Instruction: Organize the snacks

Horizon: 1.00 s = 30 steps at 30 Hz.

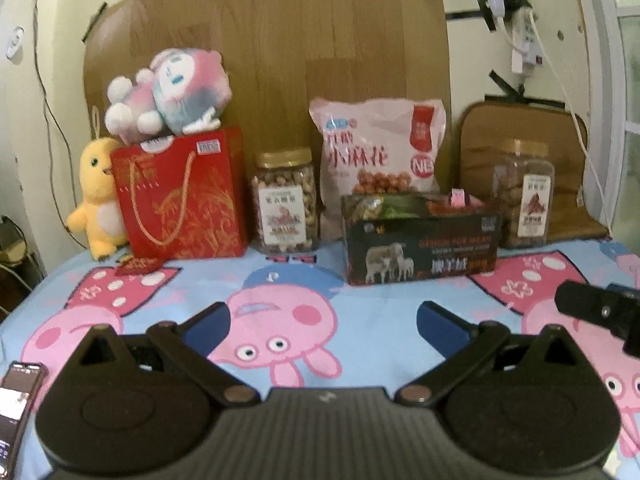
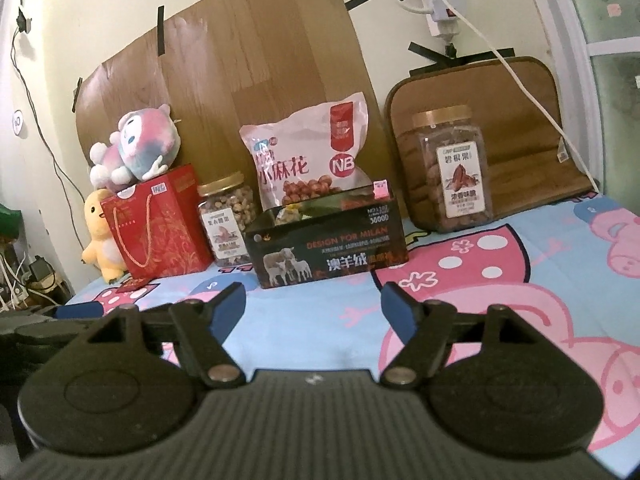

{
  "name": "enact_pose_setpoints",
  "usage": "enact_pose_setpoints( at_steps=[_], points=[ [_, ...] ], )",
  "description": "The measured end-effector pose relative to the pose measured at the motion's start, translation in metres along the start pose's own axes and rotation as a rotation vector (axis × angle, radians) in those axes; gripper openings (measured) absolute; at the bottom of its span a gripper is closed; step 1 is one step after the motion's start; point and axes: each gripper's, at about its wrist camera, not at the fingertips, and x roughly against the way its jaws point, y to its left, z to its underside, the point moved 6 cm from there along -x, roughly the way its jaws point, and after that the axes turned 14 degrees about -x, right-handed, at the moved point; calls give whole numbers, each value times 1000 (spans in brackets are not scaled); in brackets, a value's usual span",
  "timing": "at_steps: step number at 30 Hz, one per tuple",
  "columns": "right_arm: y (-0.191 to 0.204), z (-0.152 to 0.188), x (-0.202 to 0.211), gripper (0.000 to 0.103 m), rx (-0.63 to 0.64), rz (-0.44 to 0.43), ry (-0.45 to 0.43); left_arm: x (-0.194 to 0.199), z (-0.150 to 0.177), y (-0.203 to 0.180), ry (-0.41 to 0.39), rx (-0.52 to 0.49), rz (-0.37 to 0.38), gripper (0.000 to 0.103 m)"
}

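A dark box (image 1: 422, 250) (image 2: 326, 246) holding several small wrapped snacks stands at the back of the table. Behind it leans a pink snack bag (image 1: 380, 148) (image 2: 308, 152). A gold-lidded nut jar (image 1: 285, 200) (image 2: 227, 220) stands left of the box, and a second jar (image 1: 524, 196) (image 2: 454, 168) stands to its right. My left gripper (image 1: 322, 326) is open and empty, low over the cloth, well short of the box. My right gripper (image 2: 314, 308) is open and empty in front of the box. Part of the right gripper shows at the right edge of the left wrist view.
A red gift bag (image 1: 184, 200) (image 2: 158, 228) stands at the left with a pink plush (image 1: 168, 94) (image 2: 134, 146) on top and a yellow plush (image 1: 98, 200) (image 2: 100, 236) beside it. A phone (image 1: 16, 412) lies at the near left. The table has a cartoon-pig cloth (image 1: 328, 292) (image 2: 500, 280).
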Motion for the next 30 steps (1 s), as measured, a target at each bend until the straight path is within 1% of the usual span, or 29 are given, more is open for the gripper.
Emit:
enact_pose_setpoints(
  at_steps=[2, 5, 12, 15, 19, 25, 30],
  points=[
    [0, 0, 1, 77, -2, 1, -2, 3, -2, 1, -10, -6, -22, 103],
    [-1, 1, 2, 77, -7, 1, -2, 4, -2, 2, -1, -9, -37, 103],
    [-1, 2, 3, 77, -9, -2, -1, -3, 8, 0, 77, -6, -50, 103],
    [-1, 3, 2, 77, -13, -1, 3, -3, 9, 1, 85, 9, -22, 103],
    [-2, 4, 1, 78, -21, 1, 9, -3, 10, 1, 95, 8, -18, 103],
    [-2, 6, 1, 78, -23, 5, 15, -6, 12, -4, 119, -1, 11, 103],
    [-4, 6, 0, 78, -30, 8, 17, -9, 14, -6, 136, -4, 14, 103]
  ],
)
